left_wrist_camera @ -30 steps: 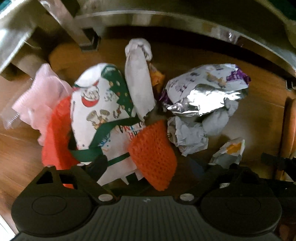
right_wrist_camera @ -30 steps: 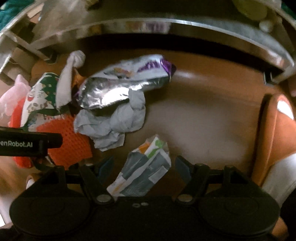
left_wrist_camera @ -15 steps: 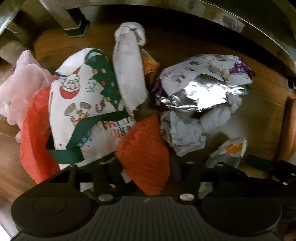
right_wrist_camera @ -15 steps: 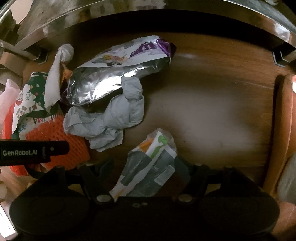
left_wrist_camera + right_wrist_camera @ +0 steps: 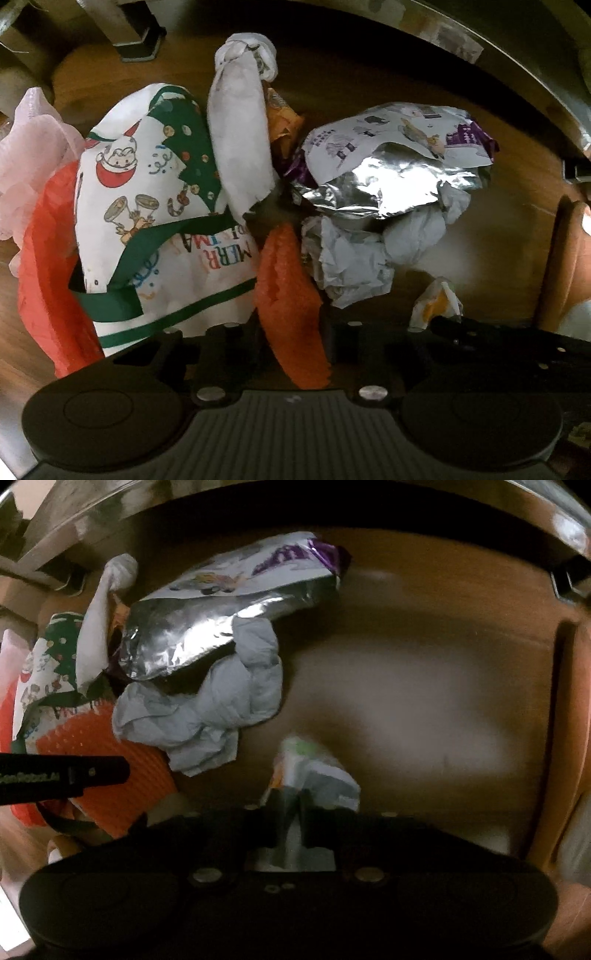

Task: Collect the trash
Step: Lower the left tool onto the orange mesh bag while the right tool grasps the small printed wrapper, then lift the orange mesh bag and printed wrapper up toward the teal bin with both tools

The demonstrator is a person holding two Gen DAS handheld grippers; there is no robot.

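Note:
A heap of trash lies on the wooden floor [image 5: 424, 686]. My left gripper [image 5: 293, 332] points down and its jaws are closing; they pinch an orange foam net [image 5: 284, 280] into a narrow fold. Beside it lie a Christmas-print paper bag [image 5: 147, 206], a knotted white bag [image 5: 240, 140], a foil snack bag [image 5: 388, 177] and crumpled grey paper [image 5: 369, 254]. My right gripper [image 5: 293, 812] also points down with its jaws closing, squeezing a small white, orange and green wrapper [image 5: 314, 771]. The left gripper's black body [image 5: 62, 775] shows at the left of the right wrist view.
A red bag [image 5: 48, 258] and pink foam net [image 5: 29, 147] sit at the heap's left. Metal frame legs [image 5: 136, 37] and a curved metal rail [image 5: 480, 513] stand behind. An orange-brown rounded object [image 5: 569, 266] borders the right side.
Both grippers sank toward the floor and their jaws drew in. The left now pinches the orange foam net; the right now pinches the small wrapper, which has crumpled upward.

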